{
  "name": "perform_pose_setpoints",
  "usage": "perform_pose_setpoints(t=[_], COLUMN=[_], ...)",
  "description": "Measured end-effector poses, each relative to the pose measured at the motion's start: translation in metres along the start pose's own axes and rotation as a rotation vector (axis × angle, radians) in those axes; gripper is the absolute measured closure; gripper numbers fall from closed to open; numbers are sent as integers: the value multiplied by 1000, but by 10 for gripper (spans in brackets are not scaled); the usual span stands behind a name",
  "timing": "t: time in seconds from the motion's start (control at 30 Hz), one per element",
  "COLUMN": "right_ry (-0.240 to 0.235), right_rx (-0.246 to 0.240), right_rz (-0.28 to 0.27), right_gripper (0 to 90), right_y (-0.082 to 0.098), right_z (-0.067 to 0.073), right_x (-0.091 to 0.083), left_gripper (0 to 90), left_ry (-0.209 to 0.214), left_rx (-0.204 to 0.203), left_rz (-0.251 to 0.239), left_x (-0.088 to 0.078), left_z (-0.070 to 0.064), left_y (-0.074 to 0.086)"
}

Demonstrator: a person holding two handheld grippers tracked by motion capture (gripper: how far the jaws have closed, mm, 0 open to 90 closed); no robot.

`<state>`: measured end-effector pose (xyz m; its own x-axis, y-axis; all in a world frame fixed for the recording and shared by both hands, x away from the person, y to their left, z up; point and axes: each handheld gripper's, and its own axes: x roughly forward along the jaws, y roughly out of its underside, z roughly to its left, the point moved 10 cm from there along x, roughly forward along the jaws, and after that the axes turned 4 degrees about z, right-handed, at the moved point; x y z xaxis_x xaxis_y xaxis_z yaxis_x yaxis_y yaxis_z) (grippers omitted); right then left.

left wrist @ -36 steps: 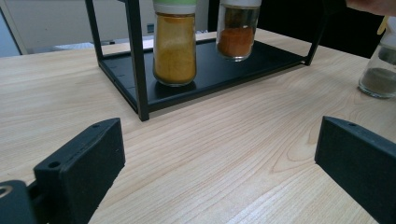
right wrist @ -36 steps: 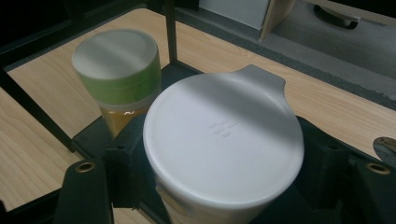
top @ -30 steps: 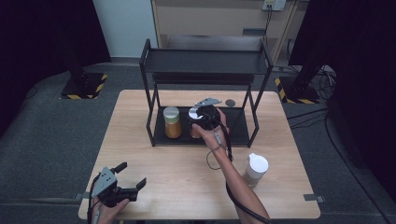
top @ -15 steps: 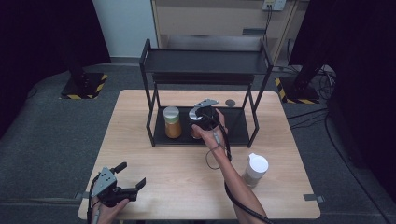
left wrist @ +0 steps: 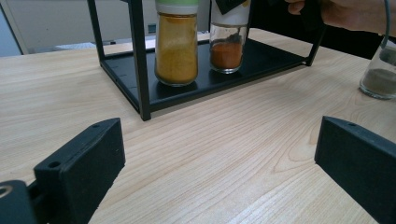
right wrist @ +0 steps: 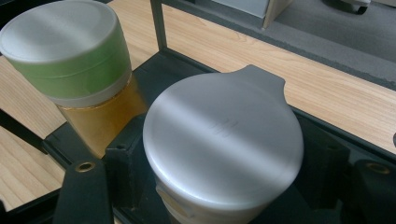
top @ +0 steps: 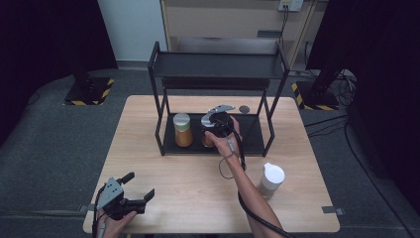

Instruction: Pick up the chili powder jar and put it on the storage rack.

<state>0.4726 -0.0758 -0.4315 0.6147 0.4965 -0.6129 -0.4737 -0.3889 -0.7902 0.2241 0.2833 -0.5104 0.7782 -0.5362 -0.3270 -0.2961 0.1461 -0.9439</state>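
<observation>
Now | right gripper (right wrist: pixel 219 186) pinched white-capped jar (right wrist: pixel 223 149) below cap | glass, rigid, slick, breakable | left gripper (top: pixel 130 197) spread, idle

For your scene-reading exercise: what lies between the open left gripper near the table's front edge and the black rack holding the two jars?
Only bare wooden table lies between the left gripper and the rack, shown in the high and left gripper views.

We worked in what looked like a lab or recording studio: a lone wooden bench (top: pixel 163 163) stood on grey carpet (top: pixel 54 148), black curtains (top: pixel 44 34) hung at both sides, yellow-and-black hazard tape (top: pixel 89 94) marked stand bases, and cables (top: pixel 341 74) trailed across the floor.
</observation>
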Motion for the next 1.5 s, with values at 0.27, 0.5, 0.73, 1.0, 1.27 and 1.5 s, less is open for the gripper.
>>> perform_pose_setpoints(t=[0.27, 0.5, 0.73, 1.0, 1.27, 1.5], right_ry=[2, 4, 5, 10, 3, 9], right_rx=[-8, -18, -14, 7, 28, 7], right_rz=[-15, -24, -28, -40, -82, -116], right_gripper=[314, 313, 311, 203, 93, 81], right_y=[2, 5, 8, 11, 4, -8], right_z=[0, 2, 3, 2, 3, 7], right_x=[1, 0, -2, -2, -13, -33], left_gripper=[3, 3, 2, 1, 1, 1], left_ry=[0, 0, 1, 2, 1, 2], left_rx=[1, 2, 3, 2, 1, 5], left_rz=[0, 1, 1, -2, -1, 1], left_x=[0, 0, 0, 0, 0, 0], left_z=[0, 0, 0, 0, 0, -1], left_y=[0, 0, 0, 0, 0, 0])
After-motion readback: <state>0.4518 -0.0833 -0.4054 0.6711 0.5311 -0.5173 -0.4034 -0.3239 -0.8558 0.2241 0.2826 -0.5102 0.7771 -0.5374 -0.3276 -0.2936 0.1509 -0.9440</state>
